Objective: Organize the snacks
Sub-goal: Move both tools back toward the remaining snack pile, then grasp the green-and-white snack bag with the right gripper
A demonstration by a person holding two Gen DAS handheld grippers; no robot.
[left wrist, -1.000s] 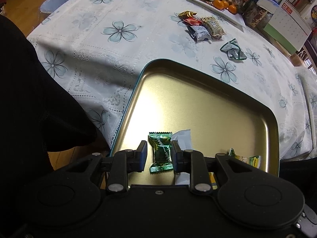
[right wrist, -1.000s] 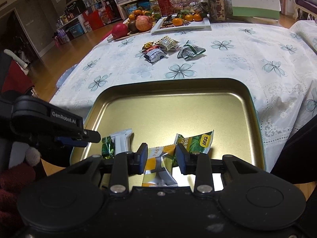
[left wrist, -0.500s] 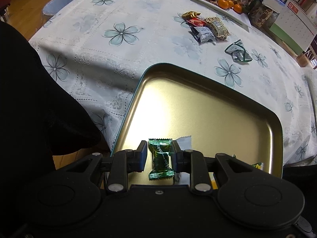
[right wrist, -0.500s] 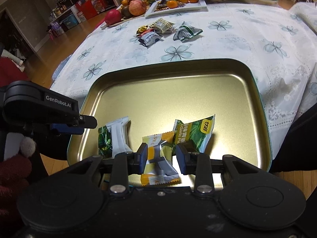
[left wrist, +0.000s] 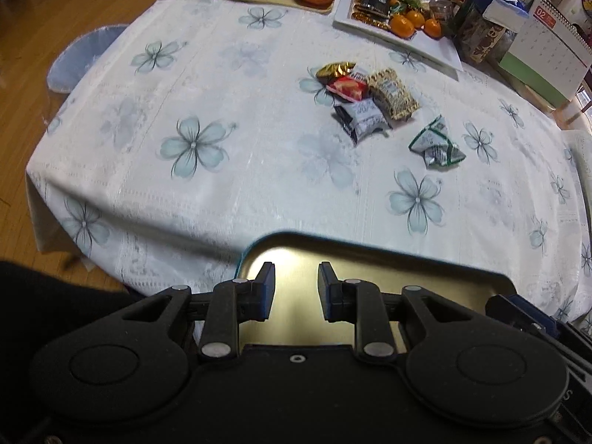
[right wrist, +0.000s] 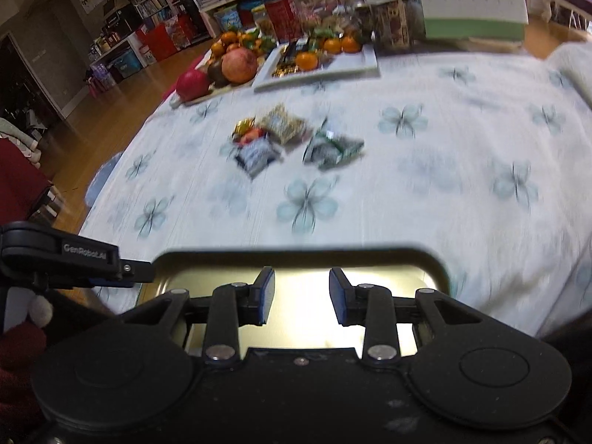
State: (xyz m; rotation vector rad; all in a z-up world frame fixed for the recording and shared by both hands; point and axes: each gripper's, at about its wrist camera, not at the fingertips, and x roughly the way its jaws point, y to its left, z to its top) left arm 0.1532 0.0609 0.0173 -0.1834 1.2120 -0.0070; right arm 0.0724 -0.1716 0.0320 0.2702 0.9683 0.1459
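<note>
The left gripper (left wrist: pixel 294 288) hangs over the near edge of the gold metal tray (left wrist: pixel 388 259), its dark blue-padded jaws a modest way apart with nothing between them. The right gripper (right wrist: pixel 301 294) stands the same way over the same tray (right wrist: pixel 296 259), partly open and empty; from its view the left gripper (right wrist: pixel 74 259) shows as a black arm at the tray's left corner.

Beyond the tray's far rim, well apart from both grippers, the loose snacks lie on the surface (left wrist: pixel 240 140), which wears a white lace-patterned cloth printed with pale blue flowers. A cluster of four touching packets (left wrist: pixel 366 96) sits farthest from the tray: a shiny gold wrapper (left wrist: pixel 335 69), a red one (left wrist: pixel 346 87), a tan patterned packet (left wrist: pixel 392 92) and a dark-and-white pillow pack (left wrist: pixel 362 116) on the side nearest the tray. The tan packet's long axis runs roughly away from the tray. Just to the right of the cluster, apart from it, lies a crumpled green-and-white packet (left wrist: pixel 436 146), roughly triangular, its point turned away from the tray.

Past the cluster, a white rectangular platter (left wrist: pixel 425 42) carries oranges and small sweets, and a wooden board (left wrist: pixel 281 0) holds round fruit.
</note>
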